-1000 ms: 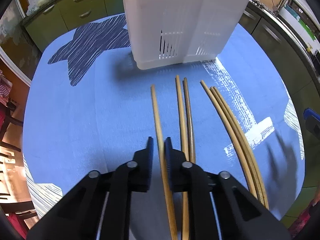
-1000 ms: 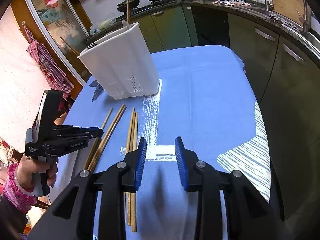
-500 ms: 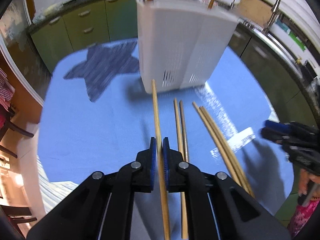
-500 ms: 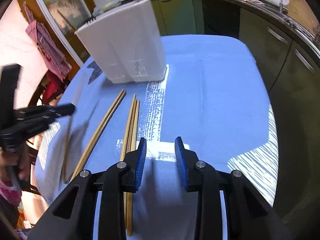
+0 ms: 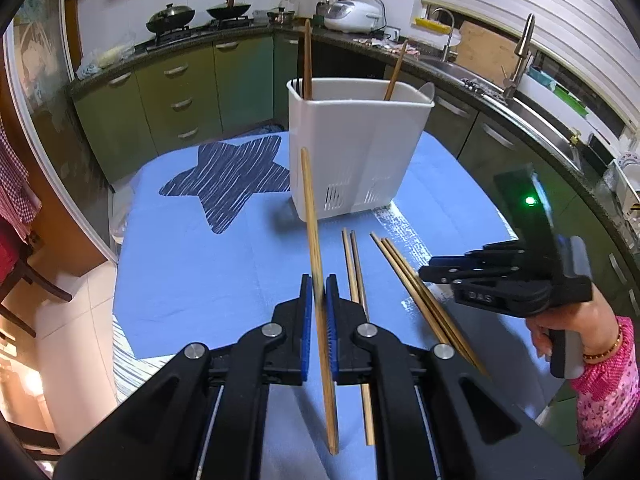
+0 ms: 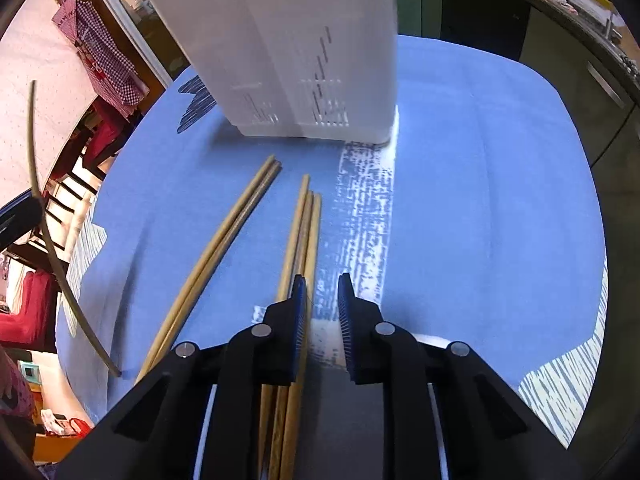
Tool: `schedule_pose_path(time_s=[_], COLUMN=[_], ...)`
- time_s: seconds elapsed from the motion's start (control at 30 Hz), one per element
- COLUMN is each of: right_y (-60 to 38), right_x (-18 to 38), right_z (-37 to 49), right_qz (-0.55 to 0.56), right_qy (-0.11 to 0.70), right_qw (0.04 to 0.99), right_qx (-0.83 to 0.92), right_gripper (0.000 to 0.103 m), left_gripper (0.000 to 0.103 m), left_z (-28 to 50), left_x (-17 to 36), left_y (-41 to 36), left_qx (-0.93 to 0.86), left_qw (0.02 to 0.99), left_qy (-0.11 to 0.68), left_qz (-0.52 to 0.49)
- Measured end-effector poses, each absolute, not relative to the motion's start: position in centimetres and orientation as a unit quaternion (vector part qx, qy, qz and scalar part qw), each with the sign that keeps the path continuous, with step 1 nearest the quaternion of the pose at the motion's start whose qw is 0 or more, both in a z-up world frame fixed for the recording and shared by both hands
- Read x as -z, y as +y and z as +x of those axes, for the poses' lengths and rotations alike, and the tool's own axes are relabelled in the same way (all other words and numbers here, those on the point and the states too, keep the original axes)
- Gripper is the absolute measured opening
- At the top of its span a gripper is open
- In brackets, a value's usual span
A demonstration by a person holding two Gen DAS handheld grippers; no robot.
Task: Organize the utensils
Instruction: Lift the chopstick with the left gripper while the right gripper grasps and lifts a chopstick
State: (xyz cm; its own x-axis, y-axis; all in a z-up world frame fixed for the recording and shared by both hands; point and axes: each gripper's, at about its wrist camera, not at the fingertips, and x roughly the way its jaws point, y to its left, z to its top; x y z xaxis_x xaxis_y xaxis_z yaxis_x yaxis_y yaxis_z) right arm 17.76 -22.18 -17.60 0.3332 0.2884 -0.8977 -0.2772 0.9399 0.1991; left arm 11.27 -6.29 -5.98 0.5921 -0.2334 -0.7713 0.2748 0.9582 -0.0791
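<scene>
Left gripper (image 5: pixel 316 300) clamps chopstick (image 5: pixel 310 216), lifted | right gripper (image 6: pixel 322 300) parted, beside chopstick trio (image 6: pixel 302 232)

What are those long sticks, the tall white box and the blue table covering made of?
The chopstick held in the left gripper and the chopsticks on the table look like bamboo or wood: tan, matte, faint grain. The white holder seems moulded plastic: smooth, slightly glossy, with slotted vents low down. The blue tablecloth looks like woven fabric, matte and creased, with a printed star.
</scene>
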Motion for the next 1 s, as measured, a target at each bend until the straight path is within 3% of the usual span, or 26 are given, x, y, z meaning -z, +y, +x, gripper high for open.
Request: schedule_pose_path(time_s=[1.0], right_y=[-19.8], right_x=[18.7], right_z=[18.2], right_qz=[-0.07], right_qy=[0.561], right_qw=[0.813], right_qx=[-0.136], right_gripper=[0.016], left_gripper=[0.007], left_z=[10.0], left_x=[5.0], left_y=[-5.8], left_qx=[0.148], left_qw=[0.897], left_qy=[0.416], left_qz=[0.03])
